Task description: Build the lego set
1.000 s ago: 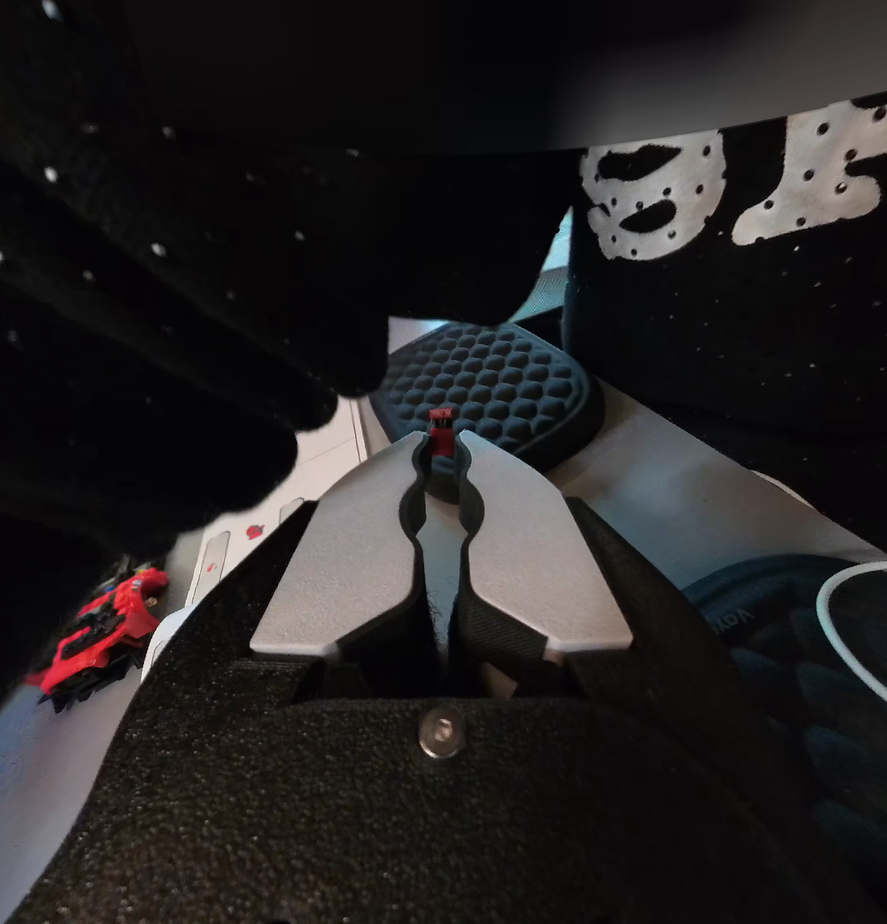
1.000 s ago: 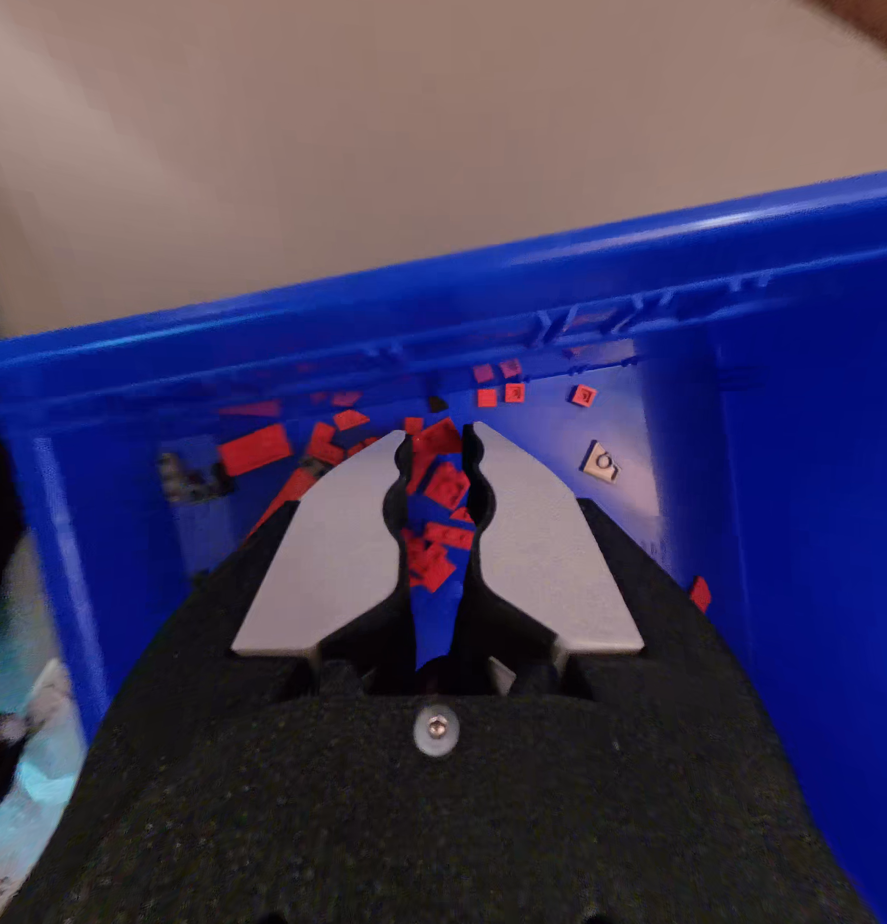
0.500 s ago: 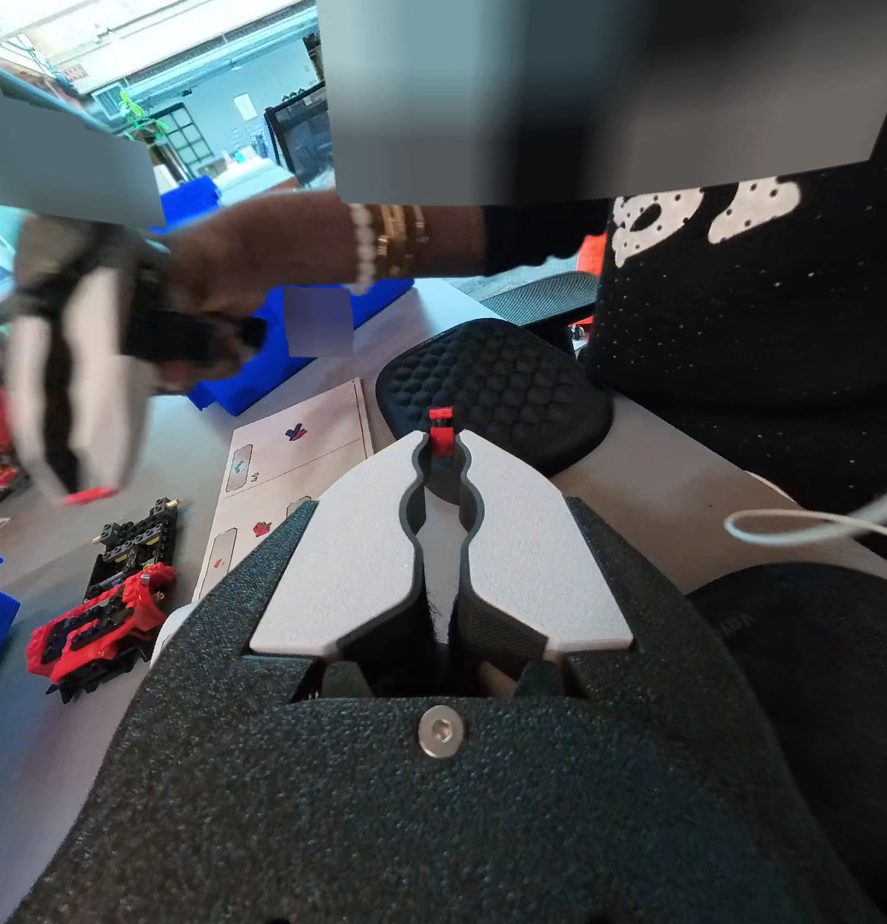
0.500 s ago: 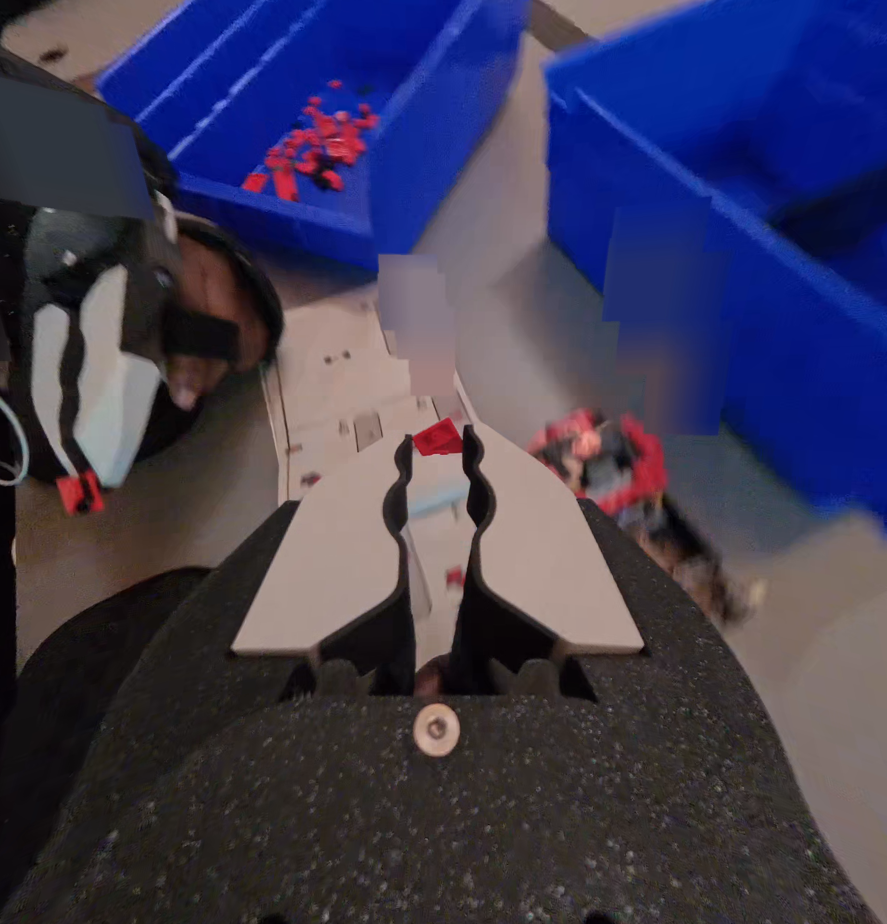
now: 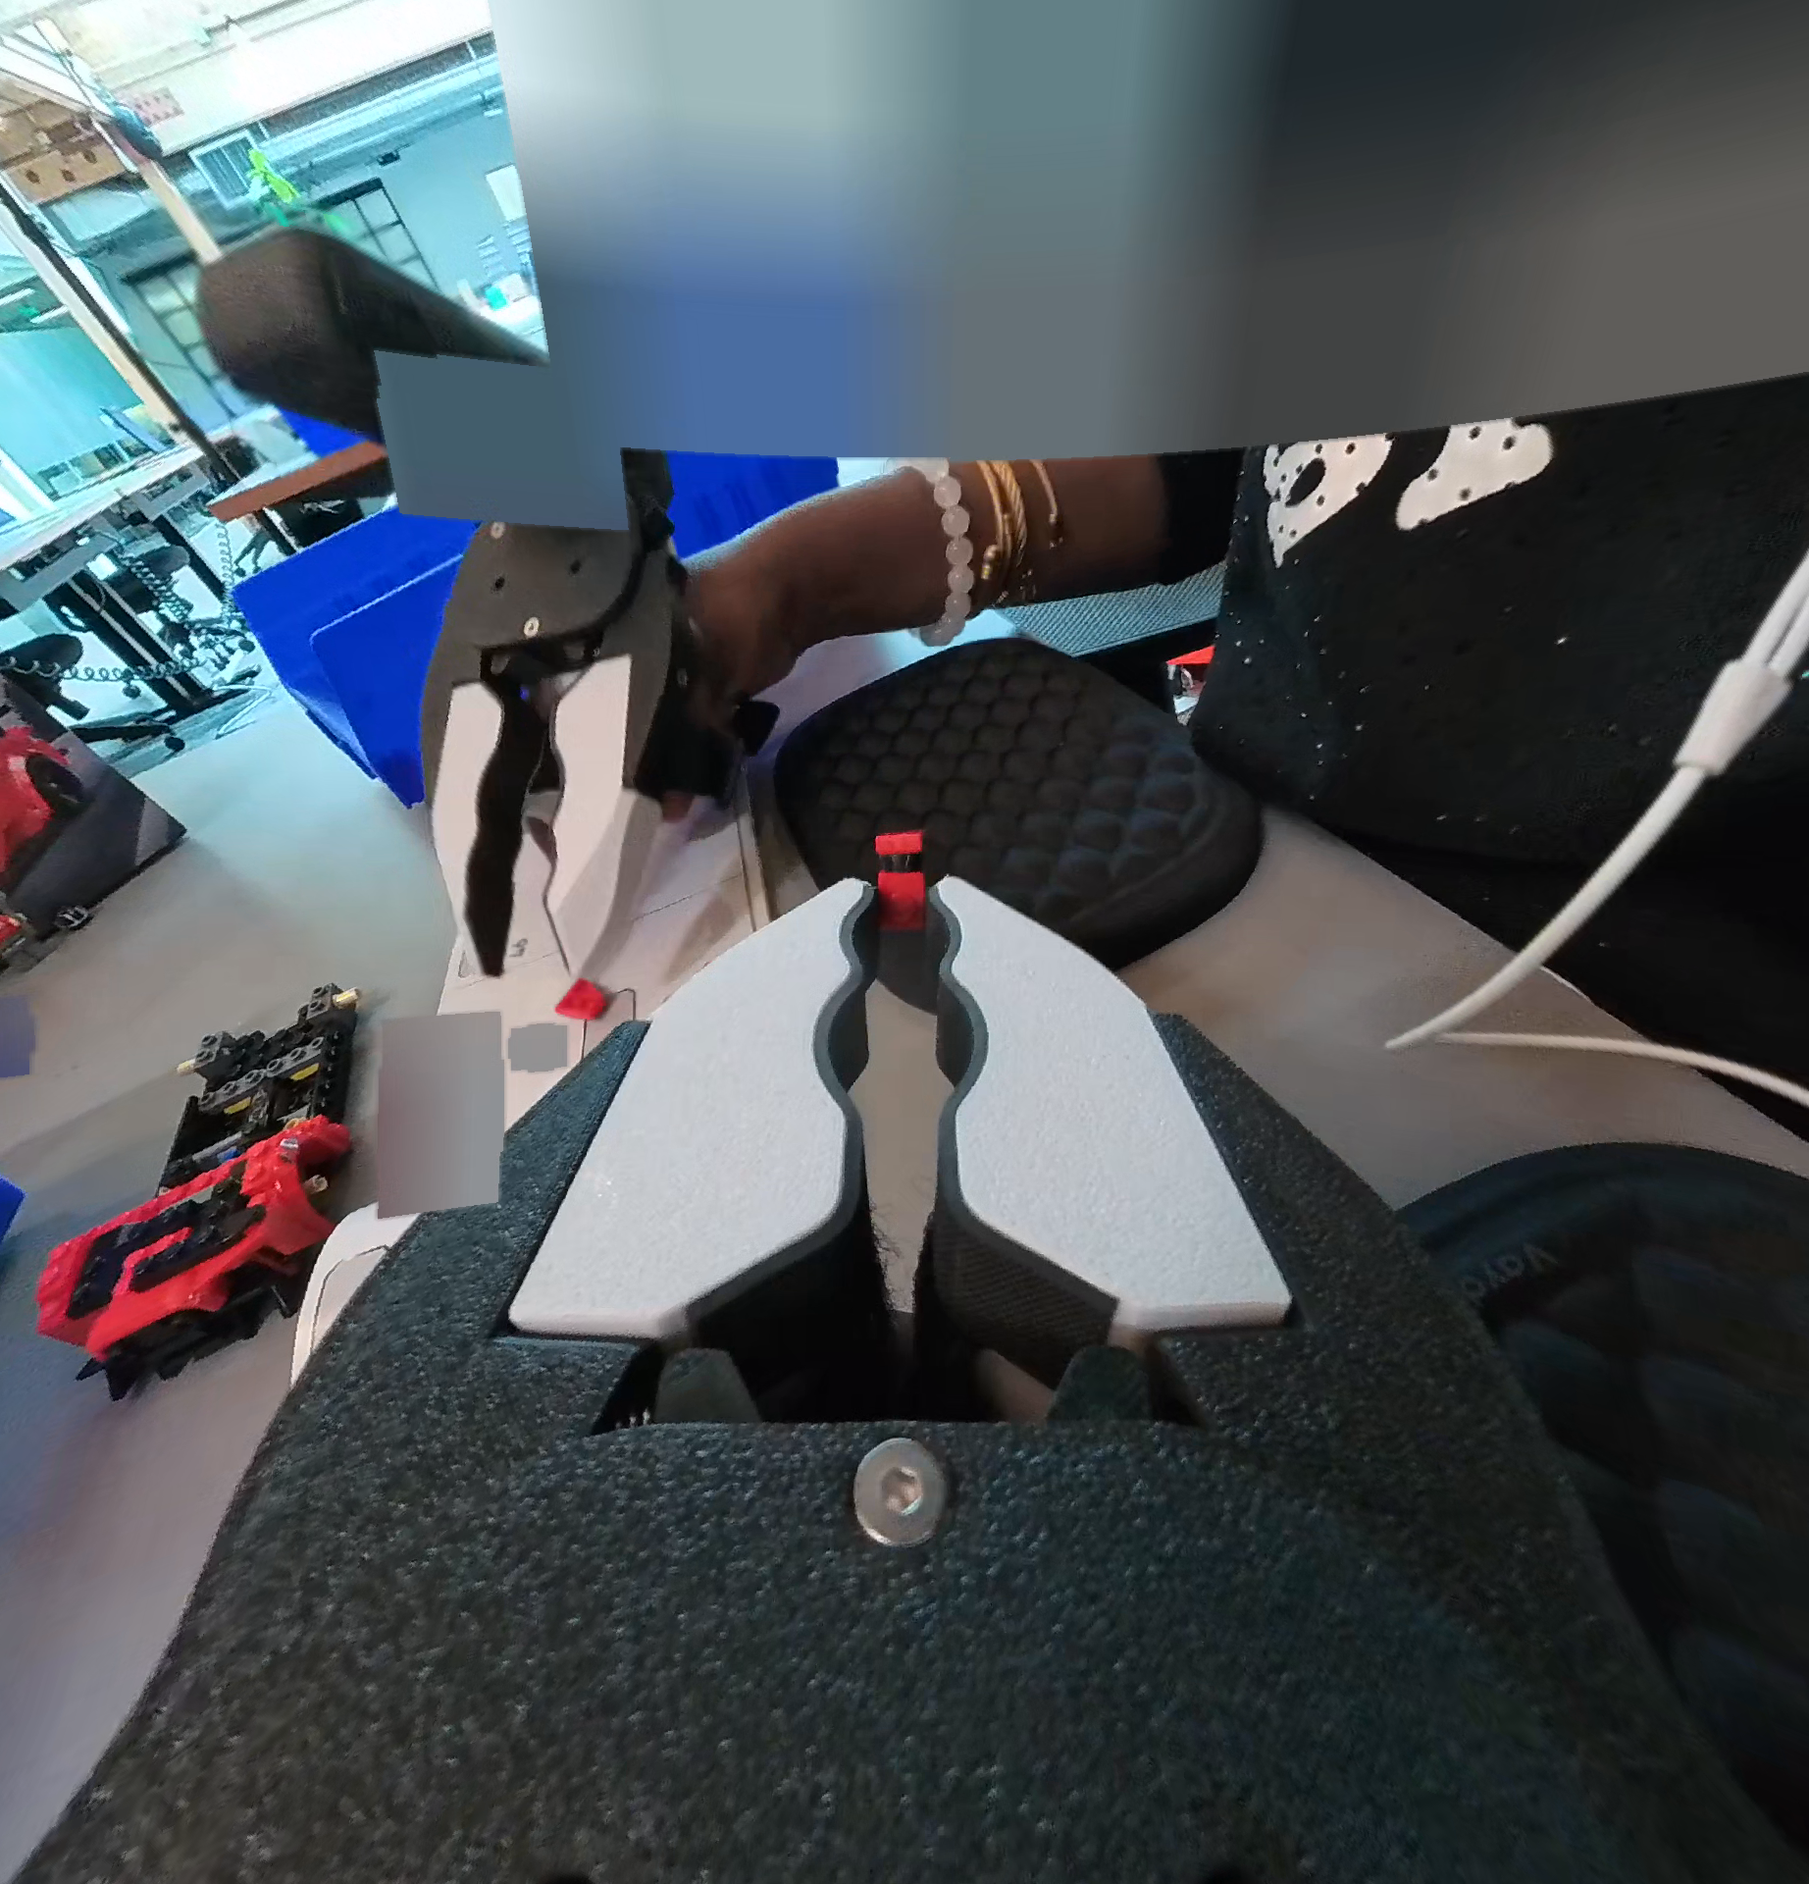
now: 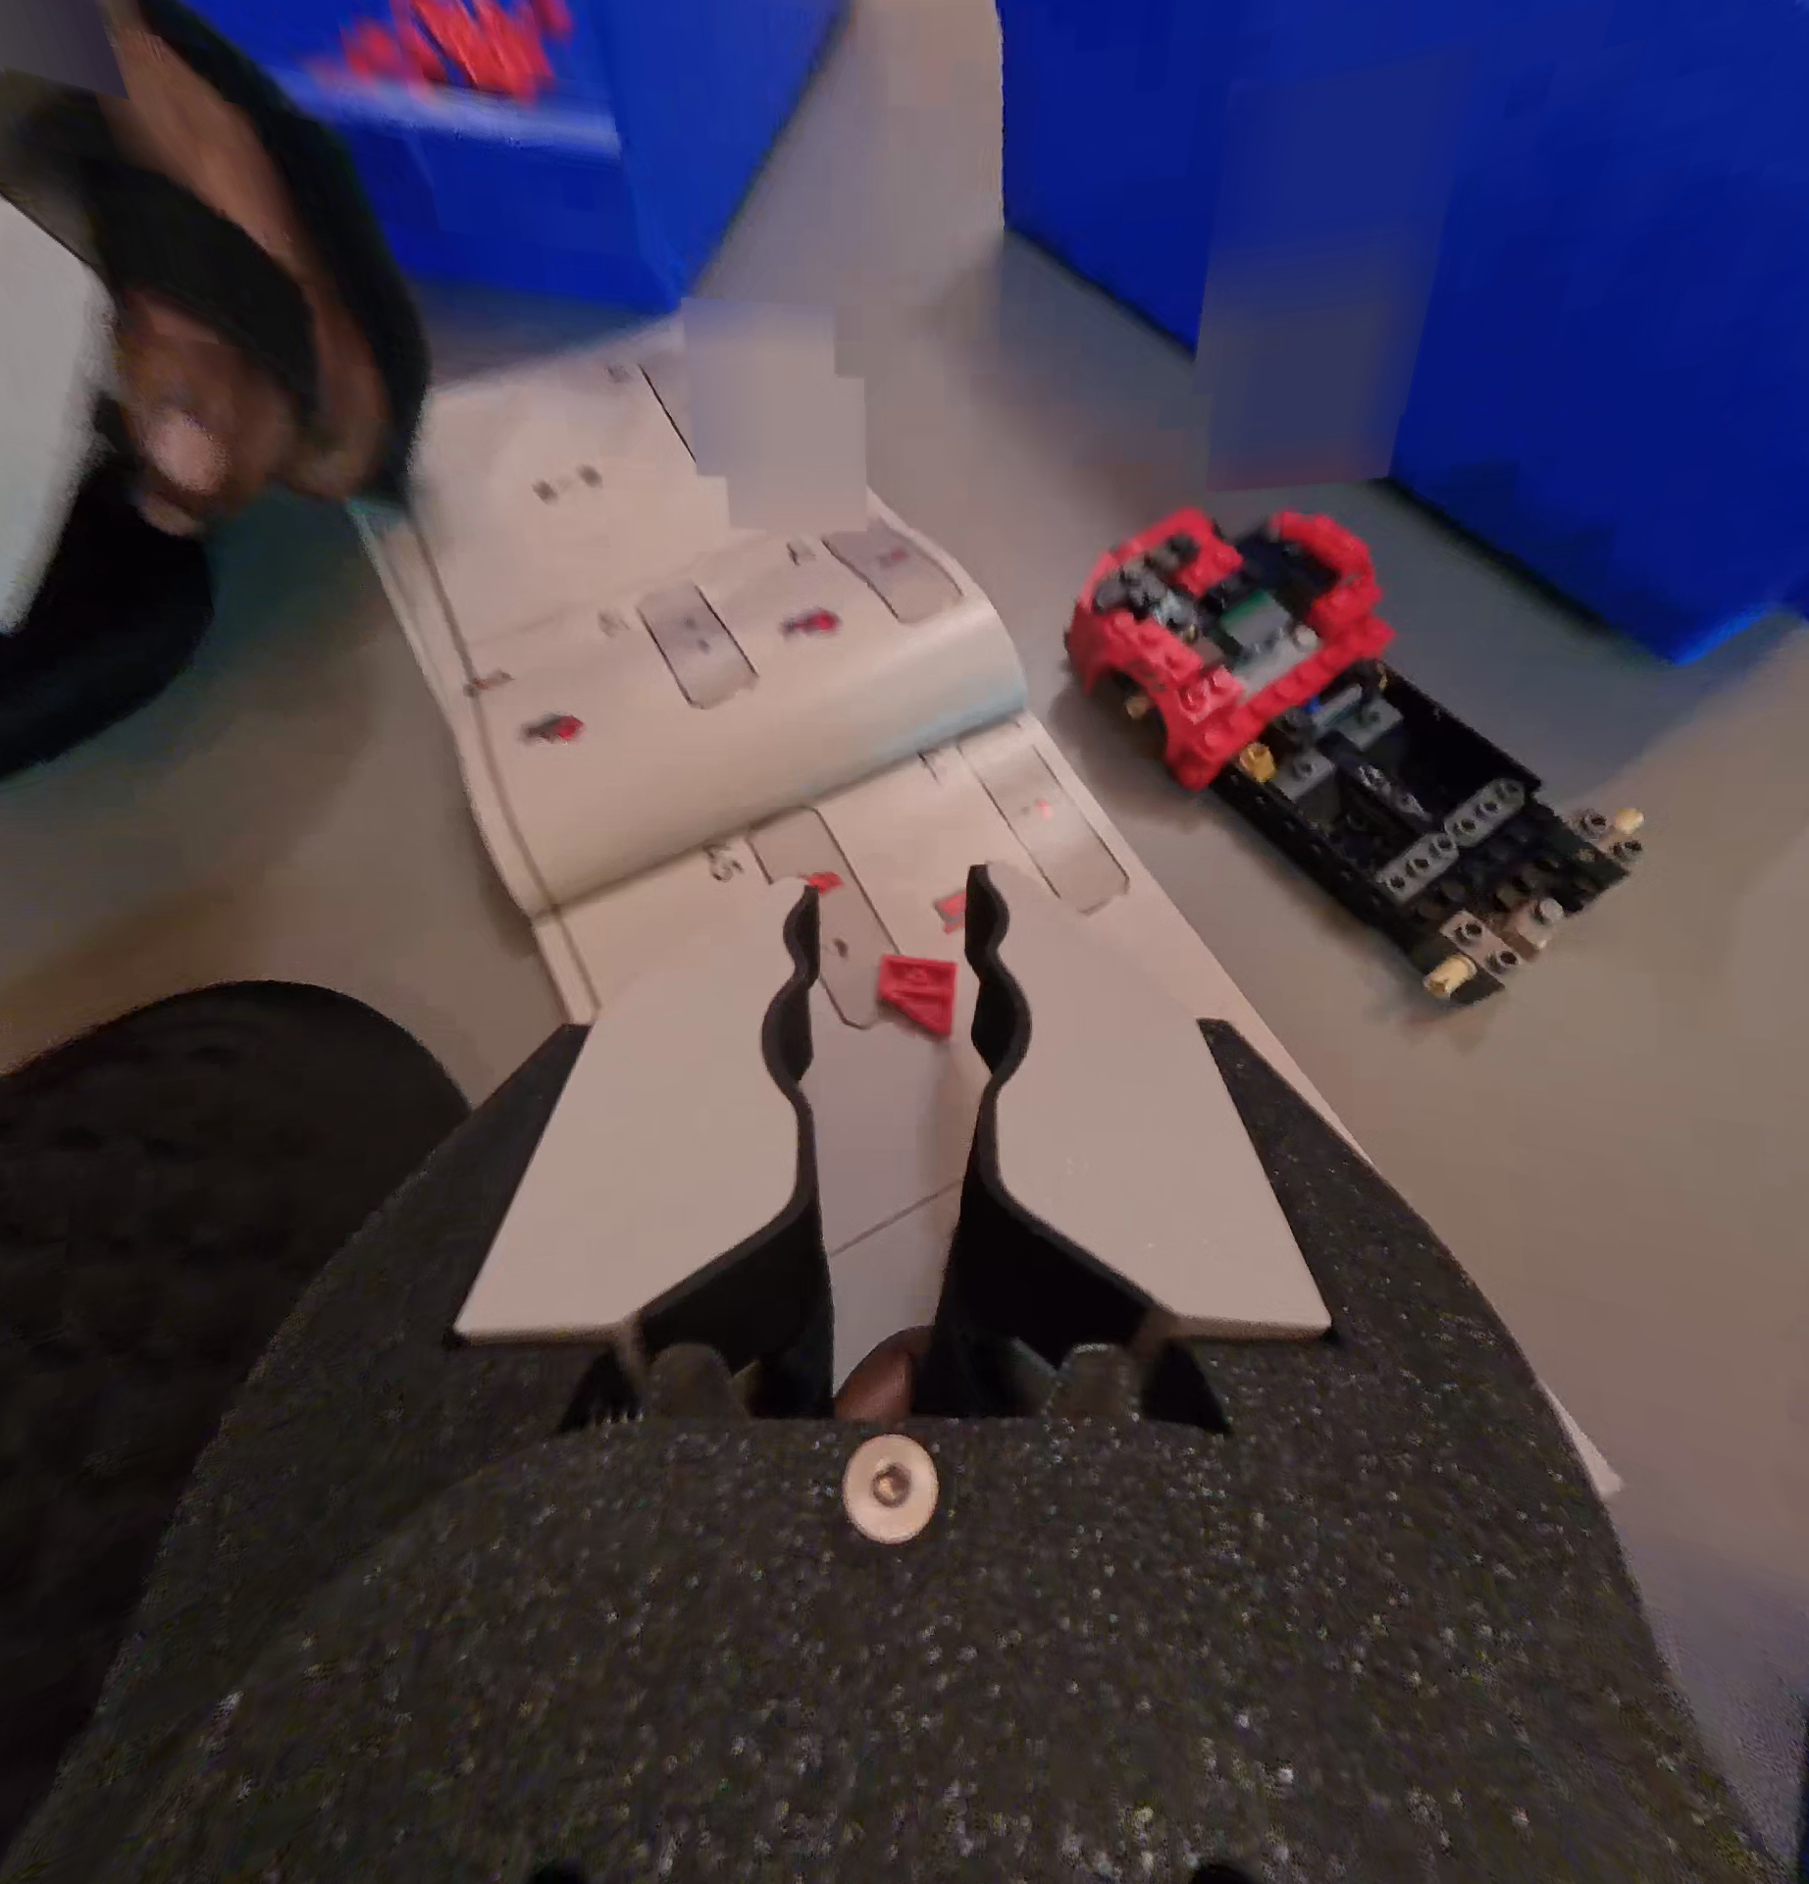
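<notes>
In the left wrist view, a partly built car model (image 5: 202,1239) of red and black bricks lies on the grey table (image 5: 269,897) at the left edge, below centre. Just right of it, the right gripper (image 5: 528,963) hangs tips-down in the upper-middle left, its two fingers apart, over the open instruction booklet (image 5: 697,918). A small red wedge piece (image 5: 580,999) lies on the page just under those tips, free of them. A bare wrist with bracelets (image 5: 982,545) reaches in from the right above it. At centre, the left gripper (image 5: 898,897) pinches a tiny red piece (image 5: 897,887) upright between its fingertips, in front of a black honeycomb-textured pad (image 5: 1013,785). A white cable (image 5: 1594,918) runs down the right side.

In the right wrist view, the left gripper and the hand holding it are a blur in the upper left corner. The booklet (image 6: 737,652) spreads across the middle. The right gripper (image 6: 888,897) stands open at centre, with the red wedge (image 6: 919,994) lying flat on the page between its fingers, nearer the right one, seemingly touching neither. To the right, the car model (image 6: 1318,734) sits on the table (image 6: 1492,1121), and blue bins (image 6: 1594,255) fill the top of the frame.
</notes>
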`<state>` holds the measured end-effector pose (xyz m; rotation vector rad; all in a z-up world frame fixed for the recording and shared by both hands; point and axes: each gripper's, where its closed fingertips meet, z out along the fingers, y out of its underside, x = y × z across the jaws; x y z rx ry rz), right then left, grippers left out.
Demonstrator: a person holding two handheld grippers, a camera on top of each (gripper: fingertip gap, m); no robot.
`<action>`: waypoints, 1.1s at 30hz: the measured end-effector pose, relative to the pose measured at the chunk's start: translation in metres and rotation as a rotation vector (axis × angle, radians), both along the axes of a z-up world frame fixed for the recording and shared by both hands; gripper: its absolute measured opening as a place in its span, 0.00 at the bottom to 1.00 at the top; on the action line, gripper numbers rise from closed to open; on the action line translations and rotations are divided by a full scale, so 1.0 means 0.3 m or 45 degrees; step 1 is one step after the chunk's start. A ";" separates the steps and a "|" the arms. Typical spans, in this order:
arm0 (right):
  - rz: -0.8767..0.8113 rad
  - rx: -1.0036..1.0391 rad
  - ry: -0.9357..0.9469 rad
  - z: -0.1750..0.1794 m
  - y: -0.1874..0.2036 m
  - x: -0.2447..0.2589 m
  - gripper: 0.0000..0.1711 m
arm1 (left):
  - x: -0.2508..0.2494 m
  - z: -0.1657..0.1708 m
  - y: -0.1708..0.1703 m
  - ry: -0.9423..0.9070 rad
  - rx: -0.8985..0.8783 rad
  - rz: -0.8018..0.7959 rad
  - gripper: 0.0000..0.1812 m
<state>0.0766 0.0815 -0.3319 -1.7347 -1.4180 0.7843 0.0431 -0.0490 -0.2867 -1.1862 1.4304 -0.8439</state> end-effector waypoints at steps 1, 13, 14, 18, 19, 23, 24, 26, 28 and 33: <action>0.010 -0.017 0.077 0.030 -0.012 0.001 0.16 | 0.000 0.001 -0.001 -0.001 0.000 -0.003 0.04; 0.019 0.171 -0.349 -0.083 -0.006 0.034 0.13 | -0.001 -0.007 0.000 0.021 0.003 0.005 0.04; 0.006 0.163 -0.338 -0.081 -0.001 0.024 0.13 | -0.002 -0.006 0.000 0.017 0.003 0.006 0.04; -0.004 0.036 -0.333 -0.090 0.003 0.013 0.08 | 0.000 -0.006 -0.005 0.018 0.002 -0.006 0.04; -0.009 0.026 -0.337 -0.090 0.008 0.014 0.07 | 0.001 -0.006 -0.007 0.020 0.003 -0.009 0.04; -0.055 -0.001 -0.378 -0.091 0.035 0.024 0.15 | 0.001 -0.005 -0.008 0.016 0.002 -0.011 0.04; -0.050 -0.017 -0.376 -0.092 0.034 0.023 0.15 | 0.001 -0.004 -0.009 0.015 0.001 -0.012 0.04; -0.053 -0.032 -0.375 -0.093 0.039 0.026 0.09 | 0.001 -0.005 -0.009 0.016 0.000 -0.014 0.04; -0.053 -0.041 -0.368 -0.093 0.046 0.030 0.05 | 0.002 -0.006 -0.010 0.018 0.000 -0.016 0.04; 0.042 -0.328 -0.175 -0.041 -0.025 -0.001 0.03 | 0.001 -0.005 -0.010 0.014 -0.004 -0.016 0.04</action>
